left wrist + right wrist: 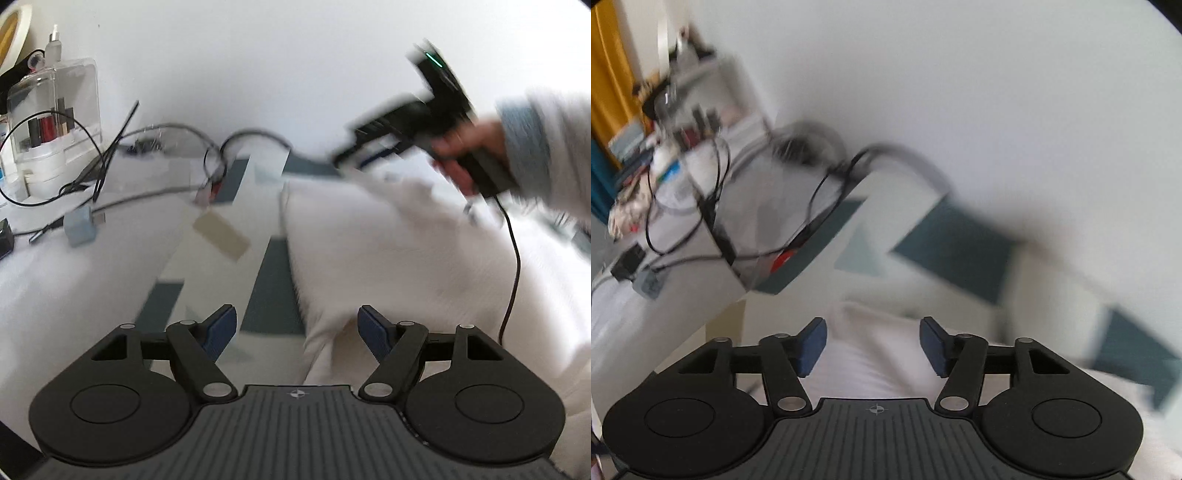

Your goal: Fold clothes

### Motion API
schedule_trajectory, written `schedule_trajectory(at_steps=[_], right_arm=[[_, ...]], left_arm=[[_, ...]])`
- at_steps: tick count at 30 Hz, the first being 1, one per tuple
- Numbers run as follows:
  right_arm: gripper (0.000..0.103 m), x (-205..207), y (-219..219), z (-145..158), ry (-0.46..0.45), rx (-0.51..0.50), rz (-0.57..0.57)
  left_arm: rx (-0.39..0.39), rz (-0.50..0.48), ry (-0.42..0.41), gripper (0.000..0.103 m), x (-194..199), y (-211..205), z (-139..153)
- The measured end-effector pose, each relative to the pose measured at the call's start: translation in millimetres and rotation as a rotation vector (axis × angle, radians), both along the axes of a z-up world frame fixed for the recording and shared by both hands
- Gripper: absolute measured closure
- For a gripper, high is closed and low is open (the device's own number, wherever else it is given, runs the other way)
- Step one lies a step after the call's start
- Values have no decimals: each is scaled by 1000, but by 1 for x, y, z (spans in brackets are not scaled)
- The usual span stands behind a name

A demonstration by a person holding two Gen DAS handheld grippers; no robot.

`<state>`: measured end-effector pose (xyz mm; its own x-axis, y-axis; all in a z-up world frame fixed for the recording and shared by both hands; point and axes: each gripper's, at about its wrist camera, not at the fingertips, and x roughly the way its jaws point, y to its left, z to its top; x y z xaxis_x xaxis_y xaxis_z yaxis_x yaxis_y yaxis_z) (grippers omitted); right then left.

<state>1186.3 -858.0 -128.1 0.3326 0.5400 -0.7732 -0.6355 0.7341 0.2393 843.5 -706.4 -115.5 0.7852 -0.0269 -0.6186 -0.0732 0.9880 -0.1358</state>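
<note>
A white garment [388, 254] lies spread on the table, filling the right half of the left wrist view. My left gripper [297, 328] is open and empty, its blue pads straddling the garment's left edge just above it. My right gripper [343, 162] shows blurred in the left wrist view, held in a hand above the garment's far part. In the right wrist view my right gripper [873, 343] is open and empty over white cloth [871, 354]. Both views are motion-blurred.
The table [110, 258] has a white and teal patterned top. At the far left stand a clear plastic organiser [55, 114], tangled black cables [110, 147] and a small blue-grey block [79, 225]. A white wall is behind. A black cable [513, 266] trails over the garment.
</note>
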Motion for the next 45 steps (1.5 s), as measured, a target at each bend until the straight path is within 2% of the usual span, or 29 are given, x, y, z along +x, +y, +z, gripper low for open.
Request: schedule_trajectory(at_steps=[2,3,5,7,10,11,12,14,16,17,18,19,22,27,29,31,32,33,35,37,39,42,45], right_arm=[[46,-1,-38,15,-32,4,-73],[45,-4,-57,20,-42,1,-122],[44,-23,-95,20,-39,-20,-260],[42,-41,-117,14,-24,-7,-307],[43,-68,-141,-1,8,35,-315],[47,-73,-146,-7,24,47,-319],[58,-74,-147,-15,46,56,-324],[74,-72,-148,-28,100,91,-334],[74,-72,-146,-35,103,116,-347],[78,-72,-145,-37,92,125,-352],[89,-72,-143,-38,76,126,-358],[93,-70,-142,-39,60,123,-363],[98,-60,-143,-44,56,160,-384],[100,-50,-139,-45,23,178,-371],[100,-53,-138,-44,0,176,-379],[96,-56,-137,-43,-23,174,-388],[81,-61,-137,-40,-40,183,-382],[52,-71,-138,-32,-66,208,-360],[25,-96,-147,-17,-151,241,-322],[25,-114,-164,-8,-222,224,-314],[31,-119,-192,-6,-239,201,-366],[31,-106,-248,-7,-171,183,-538],[31,-93,-289,-14,-124,69,-665]], left_arm=[[-26,-4,-18,27,5,1,12],[-21,-5,-18,21,13,-4,14],[-13,-11,-10,16,29,-16,16],[-8,-65,31,16,47,-35,12],[93,-173,73,16,62,-69,0],[134,-205,80,16,64,-79,-3],[168,-231,86,16,64,-88,-6],[205,-264,103,16,64,-99,-10],[206,-269,130,16,66,-102,-17],[202,-266,145,16,67,-102,-21],[191,-255,161,16,68,-102,-23],[181,-249,172,16,68,-102,-25],[183,-249,188,15,69,-107,-28],[308,-290,184,10,67,-135,-38],[315,-291,179,9,67,-138,-38],[312,-285,198,9,68,-139,-36],[307,-278,214,9,69,-138,-34],[301,-273,223,9,71,-138,-31],[293,-276,218,9,72,-140,-20],[305,-276,189,9,75,-145,-9],[311,-277,166,9,82,-154,0],[288,-297,163,9,91,-171,5],[290,-340,186,9,90,-191,-3]])
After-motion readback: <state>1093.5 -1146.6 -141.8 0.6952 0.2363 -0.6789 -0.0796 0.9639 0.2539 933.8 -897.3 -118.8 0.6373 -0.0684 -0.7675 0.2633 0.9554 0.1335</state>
